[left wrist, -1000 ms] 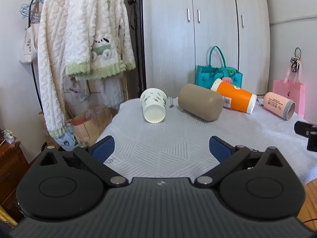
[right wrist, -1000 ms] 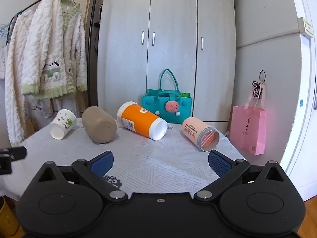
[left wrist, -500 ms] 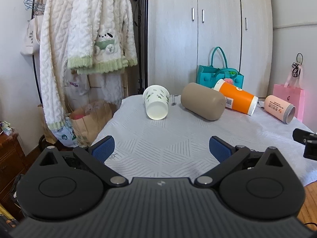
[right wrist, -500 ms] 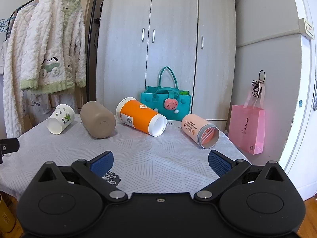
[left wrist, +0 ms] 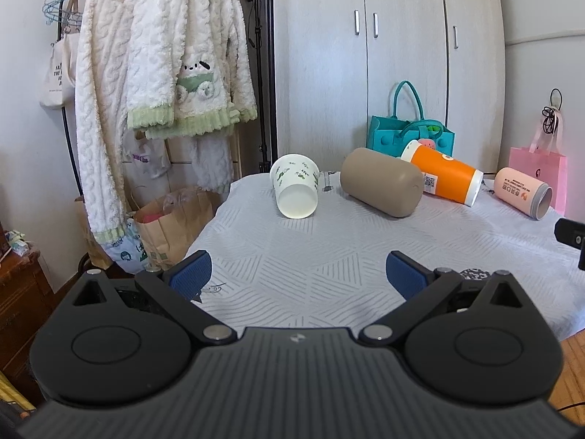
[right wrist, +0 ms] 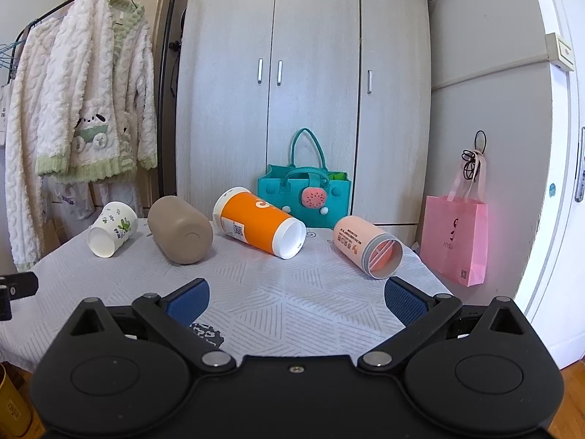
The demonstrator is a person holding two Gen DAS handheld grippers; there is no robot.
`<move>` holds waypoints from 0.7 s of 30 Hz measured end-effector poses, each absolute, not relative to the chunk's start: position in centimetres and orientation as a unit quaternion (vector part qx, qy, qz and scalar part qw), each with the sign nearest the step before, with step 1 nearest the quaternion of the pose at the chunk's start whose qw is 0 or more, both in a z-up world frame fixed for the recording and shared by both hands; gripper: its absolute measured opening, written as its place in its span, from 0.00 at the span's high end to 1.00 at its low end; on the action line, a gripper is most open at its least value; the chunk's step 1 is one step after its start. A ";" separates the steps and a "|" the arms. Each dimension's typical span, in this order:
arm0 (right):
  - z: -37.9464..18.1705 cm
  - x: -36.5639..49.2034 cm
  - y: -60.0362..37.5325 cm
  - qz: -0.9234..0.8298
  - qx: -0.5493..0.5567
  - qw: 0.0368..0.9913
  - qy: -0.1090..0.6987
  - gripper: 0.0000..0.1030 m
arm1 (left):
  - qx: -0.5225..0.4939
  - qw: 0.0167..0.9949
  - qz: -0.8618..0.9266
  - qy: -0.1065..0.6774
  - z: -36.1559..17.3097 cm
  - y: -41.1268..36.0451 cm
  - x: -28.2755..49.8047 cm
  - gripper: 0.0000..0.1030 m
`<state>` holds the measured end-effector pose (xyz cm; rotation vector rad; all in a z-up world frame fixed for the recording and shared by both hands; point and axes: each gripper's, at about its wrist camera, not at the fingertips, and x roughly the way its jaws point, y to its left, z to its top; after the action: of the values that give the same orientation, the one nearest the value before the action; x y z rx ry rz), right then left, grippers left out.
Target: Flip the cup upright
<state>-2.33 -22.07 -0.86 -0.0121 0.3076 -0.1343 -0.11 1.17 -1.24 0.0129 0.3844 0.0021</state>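
Several cups lie on their sides on the white-clothed table: a white paper cup with green leaves, a tan cup, an orange cup and a pink cup. My left gripper is open and empty above the near table edge, facing the white cup. My right gripper is open and empty, short of the orange and pink cups.
A teal felt bag stands behind the cups at the wardrobe. A pink paper bag hangs right of the table. Fleece clothes on a rack and a brown paper bag are left of the table.
Both grippers have tilted and shifted slightly, so the cups sit a little lower and closer in each view. Both stay open. No cup has moved.
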 end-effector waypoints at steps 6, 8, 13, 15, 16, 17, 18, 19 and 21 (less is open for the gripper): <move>-1.1 -2.0 -22.0 -0.070 -0.007 0.985 0.158 0.00 | 0.006 0.981 0.007 0.194 -1.4 1.4 0.1 0.00; -1.0 -1.9 -22.1 -0.070 -0.007 0.985 0.158 0.00 | 0.005 0.981 0.009 0.196 -1.4 1.3 0.2 0.00; -1.1 -1.9 -22.1 -0.071 -0.008 0.985 0.160 0.00 | 0.006 0.980 0.010 0.198 -1.5 1.3 0.3 0.00; -1.2 -1.8 -22.1 -0.071 -0.008 0.984 0.161 0.00 | 0.007 0.980 0.010 0.200 -1.6 1.3 0.3 0.00; -1.2 -1.8 -22.1 -0.072 -0.009 0.984 0.161 0.00 | 0.007 0.980 0.010 0.200 -1.7 1.2 0.3 0.00; -1.2 -1.8 -22.2 -0.073 -0.009 0.984 0.162 0.00 | 0.007 0.980 0.010 0.200 -1.7 1.2 0.3 0.00; -1.3 -1.9 -22.2 -0.073 -0.009 0.984 0.161 0.00 | 0.008 0.980 0.010 0.200 -1.7 1.2 0.3 0.00; -1.3 -1.9 -22.2 -0.074 -0.009 0.984 0.162 0.00 | 0.007 0.980 0.010 0.200 -1.7 1.2 0.3 0.00; -1.3 -1.9 -22.2 -0.074 -0.008 0.984 0.162 0.00 | 0.004 0.979 0.008 0.203 -1.7 1.2 0.3 0.00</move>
<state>-1.89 -22.23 -1.31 -0.0165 0.3251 -0.1480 0.28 1.23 -1.68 0.0082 0.4081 0.0157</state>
